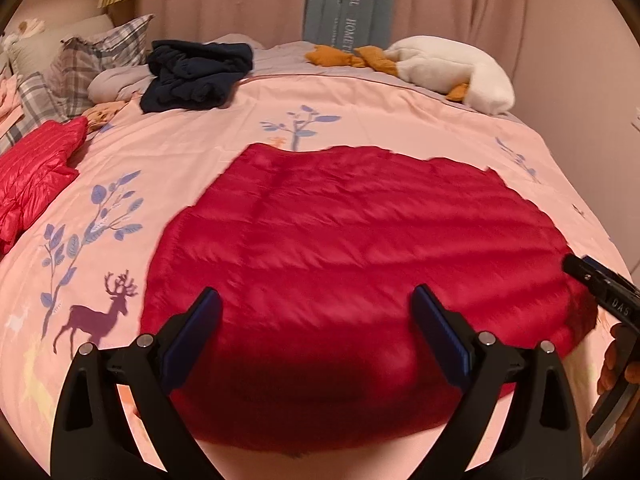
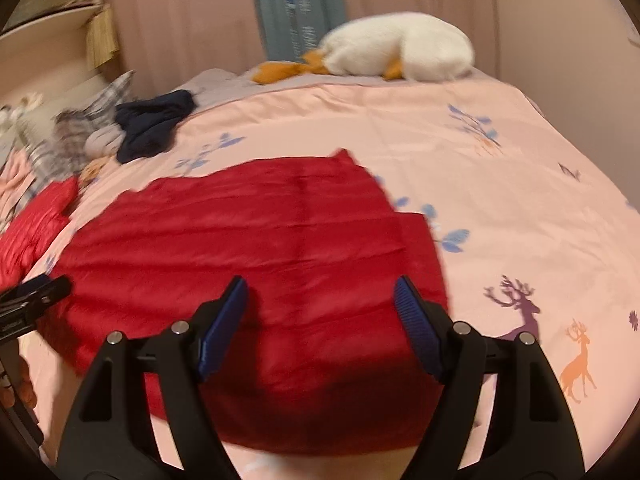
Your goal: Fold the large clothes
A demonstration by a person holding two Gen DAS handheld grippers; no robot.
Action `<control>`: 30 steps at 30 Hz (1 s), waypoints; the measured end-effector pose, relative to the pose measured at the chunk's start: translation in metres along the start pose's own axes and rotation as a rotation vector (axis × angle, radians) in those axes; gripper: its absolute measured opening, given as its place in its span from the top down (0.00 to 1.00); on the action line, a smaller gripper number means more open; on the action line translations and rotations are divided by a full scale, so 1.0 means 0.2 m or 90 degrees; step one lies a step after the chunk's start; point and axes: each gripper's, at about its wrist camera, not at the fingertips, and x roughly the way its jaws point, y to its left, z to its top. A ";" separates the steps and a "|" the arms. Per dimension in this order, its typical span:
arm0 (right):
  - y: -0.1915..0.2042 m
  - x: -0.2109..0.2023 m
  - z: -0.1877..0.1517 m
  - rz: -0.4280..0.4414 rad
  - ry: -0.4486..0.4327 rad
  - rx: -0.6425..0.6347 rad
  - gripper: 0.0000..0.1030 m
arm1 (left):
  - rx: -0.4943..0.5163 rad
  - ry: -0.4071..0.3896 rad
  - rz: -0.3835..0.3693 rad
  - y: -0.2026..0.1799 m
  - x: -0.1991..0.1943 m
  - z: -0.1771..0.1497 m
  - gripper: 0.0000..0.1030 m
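A dark red quilted jacket [image 1: 352, 232] lies spread flat on the pink bedcover [image 1: 192, 152]; it also shows in the right wrist view [image 2: 248, 248]. My left gripper [image 1: 316, 300] is open and empty, hovering over the jacket's near left part. My right gripper [image 2: 320, 292] is open and empty over the jacket's near right part. Its tip shows at the right edge of the left wrist view [image 1: 592, 276]. The left gripper's tip shows at the left edge of the right wrist view [image 2: 36, 292].
A brighter red padded garment [image 1: 36, 168] lies at the left. A dark navy garment [image 1: 196, 76] lies crumpled at the back left by plaid pillows [image 1: 88, 64]. A white plush goose [image 1: 452, 68] lies at the back right. Curtains hang behind the bed.
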 end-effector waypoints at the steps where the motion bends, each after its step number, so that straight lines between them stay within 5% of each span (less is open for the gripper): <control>1: 0.03 -0.02 -0.01 0.006 -0.001 -0.010 0.25 | 0.003 -0.001 -0.002 -0.02 0.00 -0.01 0.06; 11: 0.31 0.01 -0.09 0.041 0.007 -0.105 0.24 | 0.013 0.012 0.001 -0.08 0.03 -0.06 0.06; 30: -0.05 -0.04 -0.12 -0.052 0.012 -0.033 0.23 | -0.016 0.009 0.064 0.15 -0.02 -0.11 0.06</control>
